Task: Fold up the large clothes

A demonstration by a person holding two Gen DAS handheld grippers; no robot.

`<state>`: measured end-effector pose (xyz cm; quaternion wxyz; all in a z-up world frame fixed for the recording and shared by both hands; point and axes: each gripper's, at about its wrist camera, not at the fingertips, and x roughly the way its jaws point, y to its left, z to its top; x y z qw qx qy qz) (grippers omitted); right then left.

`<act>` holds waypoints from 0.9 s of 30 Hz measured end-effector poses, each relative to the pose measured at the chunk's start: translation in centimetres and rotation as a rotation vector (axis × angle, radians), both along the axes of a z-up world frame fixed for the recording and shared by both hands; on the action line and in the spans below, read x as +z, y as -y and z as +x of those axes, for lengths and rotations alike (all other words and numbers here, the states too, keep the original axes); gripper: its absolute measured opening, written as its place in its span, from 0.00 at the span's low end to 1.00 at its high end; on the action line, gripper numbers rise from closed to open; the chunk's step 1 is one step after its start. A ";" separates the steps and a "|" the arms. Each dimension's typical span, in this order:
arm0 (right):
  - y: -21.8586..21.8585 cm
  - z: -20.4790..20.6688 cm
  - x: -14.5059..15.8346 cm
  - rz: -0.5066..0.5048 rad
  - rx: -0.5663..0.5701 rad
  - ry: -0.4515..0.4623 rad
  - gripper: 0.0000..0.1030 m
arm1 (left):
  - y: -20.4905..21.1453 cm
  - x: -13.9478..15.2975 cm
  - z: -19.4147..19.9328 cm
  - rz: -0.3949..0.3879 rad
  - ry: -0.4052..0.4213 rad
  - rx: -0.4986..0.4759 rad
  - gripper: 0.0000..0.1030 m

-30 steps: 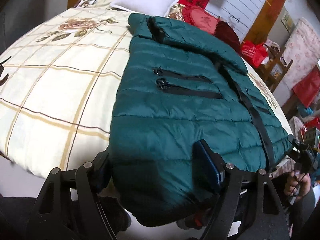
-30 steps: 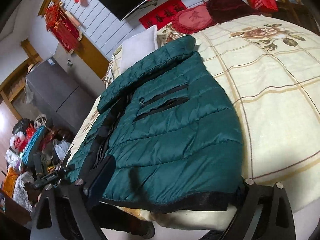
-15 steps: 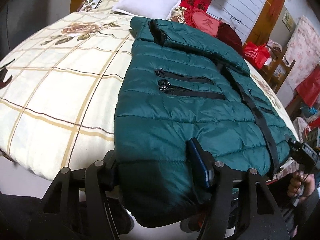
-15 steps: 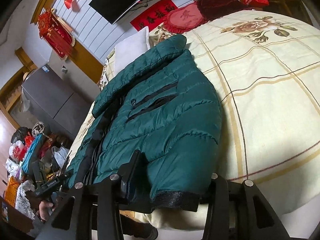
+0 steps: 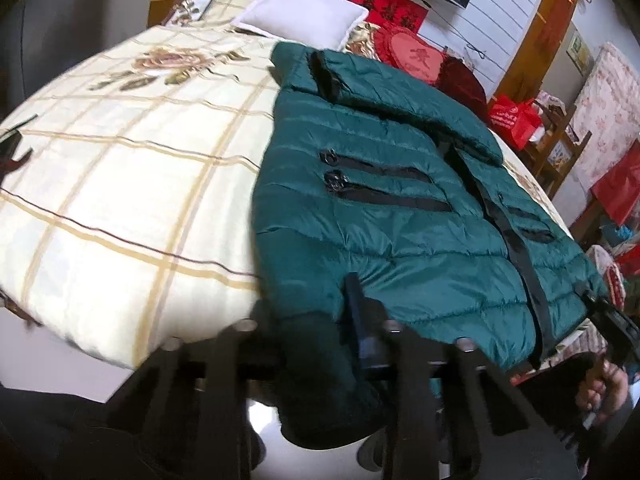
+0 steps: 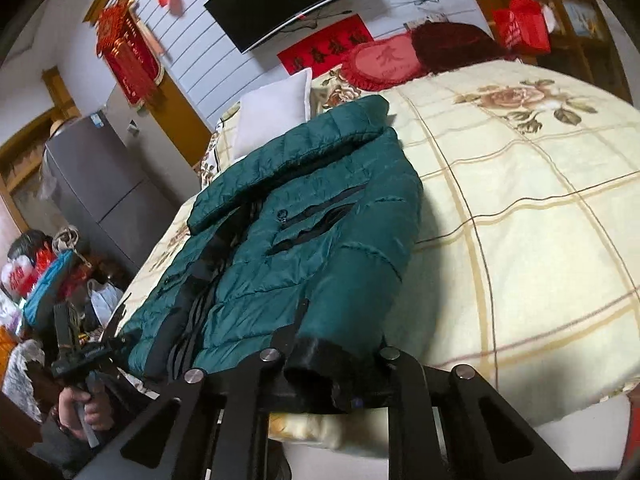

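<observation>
A dark green puffer jacket (image 5: 384,208) lies front up on the bed, its hem at the near edge and its collar at the far end. My left gripper (image 5: 316,332) is shut on the jacket's hem corner, which hangs over the bed's edge. In the right wrist view the same jacket (image 6: 304,240) shows, and my right gripper (image 6: 332,364) is shut on its other hem corner with the black trim. Each gripper also shows in the other's view, the right one (image 5: 612,320) and the left one (image 6: 80,356).
The bed has a cream checked cover (image 5: 132,184) with rose prints. A white pillow (image 5: 300,20) and red cushions (image 5: 416,56) lie at its head. A grey fridge (image 6: 100,184) and piled bags (image 6: 40,280) stand to the left of the bed.
Both grippers have closed from wide open onto the jacket's hem corners, bunching the cloth between their fingers. The hem has gathered inward on both sides.
</observation>
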<state>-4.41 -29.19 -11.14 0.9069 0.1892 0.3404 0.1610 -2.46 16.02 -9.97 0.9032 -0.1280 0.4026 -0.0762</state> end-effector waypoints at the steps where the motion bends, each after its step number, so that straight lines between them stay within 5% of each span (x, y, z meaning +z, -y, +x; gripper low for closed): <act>1: -0.3 -0.4 0.3 -0.008 -0.001 0.001 0.14 | -0.3 0.1 0.0 -0.002 0.001 0.010 0.18; 13: -2.6 -4.0 2.9 -0.170 -0.029 -0.004 0.13 | -1.7 2.9 -2.3 -0.021 0.042 0.016 0.11; 27: -1.6 -9.0 8.9 -0.212 -0.043 0.163 0.13 | -3.5 7.9 -8.3 -0.119 0.146 0.030 0.11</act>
